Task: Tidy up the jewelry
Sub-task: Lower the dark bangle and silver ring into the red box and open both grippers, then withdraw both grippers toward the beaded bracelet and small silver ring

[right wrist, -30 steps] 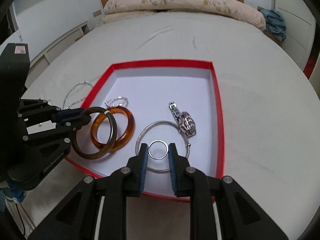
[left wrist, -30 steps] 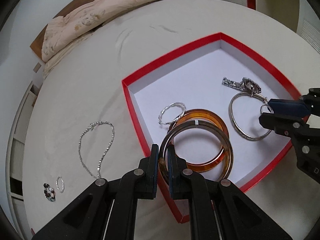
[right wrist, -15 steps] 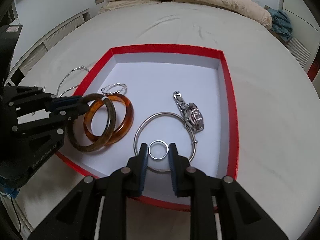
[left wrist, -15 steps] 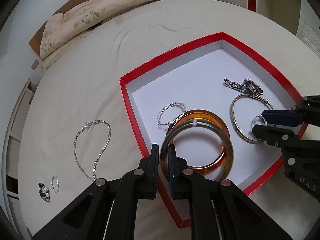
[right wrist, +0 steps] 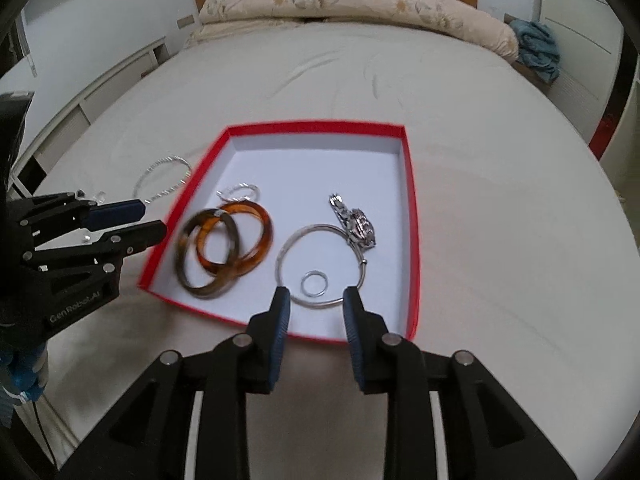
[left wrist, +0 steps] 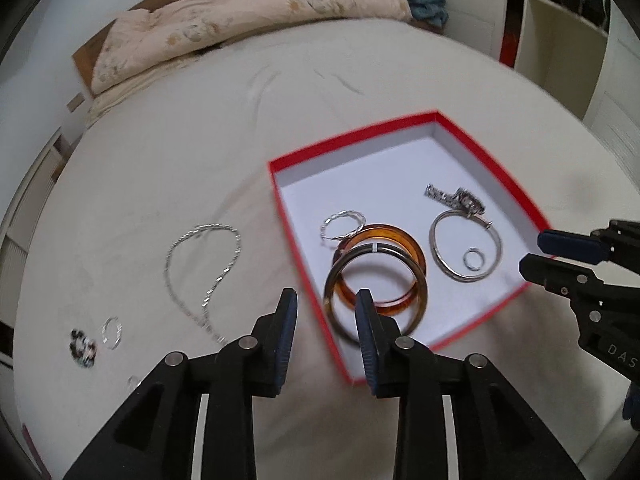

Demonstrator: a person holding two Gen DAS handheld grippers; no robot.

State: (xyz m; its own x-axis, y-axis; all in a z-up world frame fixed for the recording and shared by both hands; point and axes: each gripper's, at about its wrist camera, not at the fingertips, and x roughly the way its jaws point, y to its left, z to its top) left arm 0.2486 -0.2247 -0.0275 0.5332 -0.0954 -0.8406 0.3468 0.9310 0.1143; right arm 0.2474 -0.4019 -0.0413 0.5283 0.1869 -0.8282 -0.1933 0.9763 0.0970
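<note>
A red box (left wrist: 352,138) (right wrist: 316,123) lies on the bed. Inside it, a dark bangle (left wrist: 400,252) (right wrist: 184,232) leans on an amber bangle (left wrist: 396,232) (right wrist: 266,236). A small silver ring (left wrist: 474,259) (right wrist: 314,284) rests inside a large silver bangle (left wrist: 434,240) (right wrist: 280,260), with a watch (left wrist: 460,198) (right wrist: 358,224) and a twisted ring (left wrist: 348,213) behind. My left gripper (left wrist: 325,304) (right wrist: 154,220) hangs over the box's near-left edge, jaws opening, gripping nothing. My right gripper (right wrist: 317,300) (left wrist: 532,254) hangs above the small ring, jaws opening, pads off it.
On the sheet left of the box lie a silver necklace (left wrist: 218,280) (right wrist: 168,160), a small ring (left wrist: 105,334) and a dark beaded piece (left wrist: 82,348). A rolled quilt (left wrist: 240,28) and a blue cloth (left wrist: 424,0) sit at the headboard. Shelves (left wrist: 560,20) stand at the right.
Both grippers have opened and risen. The dark bangle left my left jaws and now lies on the amber one. The small ring left my right jaws and lies in the box.
</note>
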